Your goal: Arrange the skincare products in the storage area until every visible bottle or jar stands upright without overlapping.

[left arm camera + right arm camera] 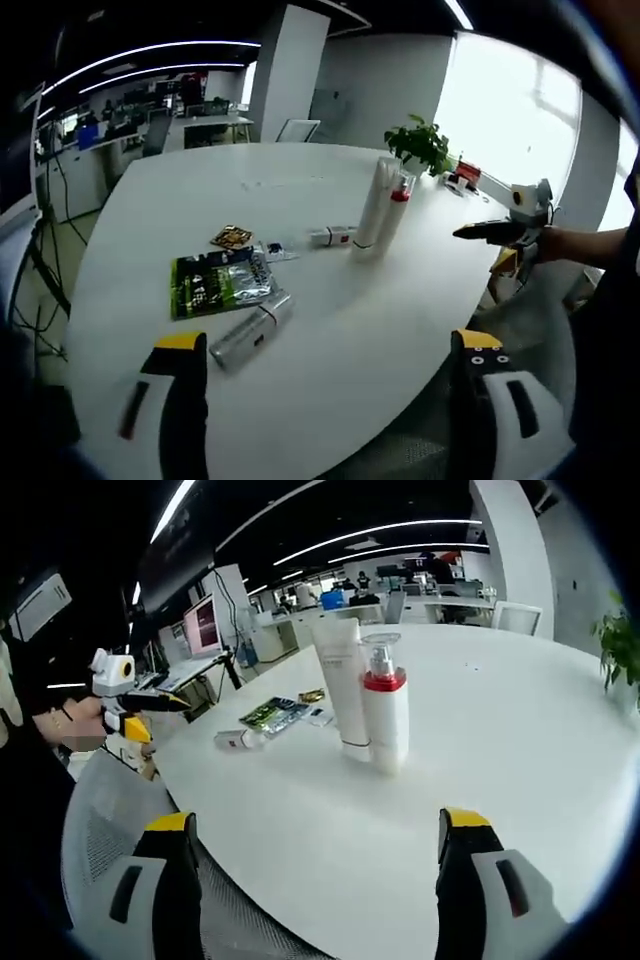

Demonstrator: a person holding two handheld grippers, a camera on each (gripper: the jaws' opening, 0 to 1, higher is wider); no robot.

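Note:
Two products stand upright and close together on the white round table [200, 190]: a tall white tube [373, 200] and a clear pump bottle with a red collar [398, 208]. They also appear as the white tube [340, 680] and the pump bottle [386, 715]. A small tube [332, 236] lies flat beside them. A silver tube [250, 330] lies flat by a green foil packet [218, 282]. My left gripper [328, 345] is open above the near table edge, just short of the silver tube. My right gripper [315, 825] is open, well short of the pump bottle, holding nothing.
A small brown sachet [232, 237] lies behind the packet. A potted plant [420, 145] stands at the far edge. A mesh chair [100, 820] sits by the table. A hand holds the other gripper [160, 702] off the table's rim. Office desks and monitors [200, 625] stand beyond.

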